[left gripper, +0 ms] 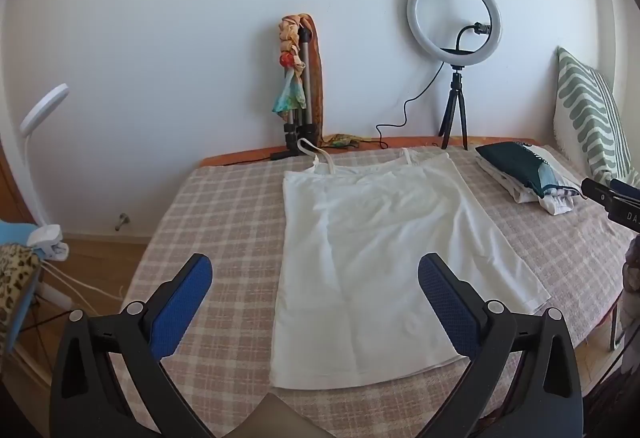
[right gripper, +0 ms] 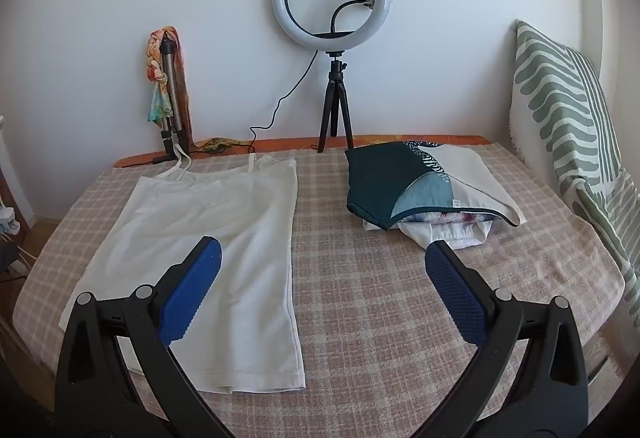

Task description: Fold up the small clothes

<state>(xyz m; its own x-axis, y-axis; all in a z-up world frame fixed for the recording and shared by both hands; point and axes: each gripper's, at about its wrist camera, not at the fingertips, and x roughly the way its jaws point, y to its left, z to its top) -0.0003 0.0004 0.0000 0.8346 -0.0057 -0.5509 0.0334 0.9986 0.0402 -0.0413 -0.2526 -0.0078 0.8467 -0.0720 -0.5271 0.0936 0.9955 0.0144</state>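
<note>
A white strappy top (left gripper: 376,250) lies flat on the checked bed cover (left gripper: 224,213), straps toward the wall, hem toward me. It also shows in the right wrist view (right gripper: 224,238) on the left half of the bed. My left gripper (left gripper: 316,270) is open and empty, hovering above the top's lower half. My right gripper (right gripper: 324,258) is open and empty, above the cover just right of the top's right edge. Part of the right gripper (left gripper: 612,197) shows at the right edge of the left wrist view.
A pile of folded clothes (right gripper: 424,189) sits at the back right of the bed (left gripper: 528,173). A ring light on a tripod (right gripper: 332,9), a folded tripod with a scarf (right gripper: 168,85) and a cable stand at the wall. A green patterned pillow (right gripper: 568,109) leans at right.
</note>
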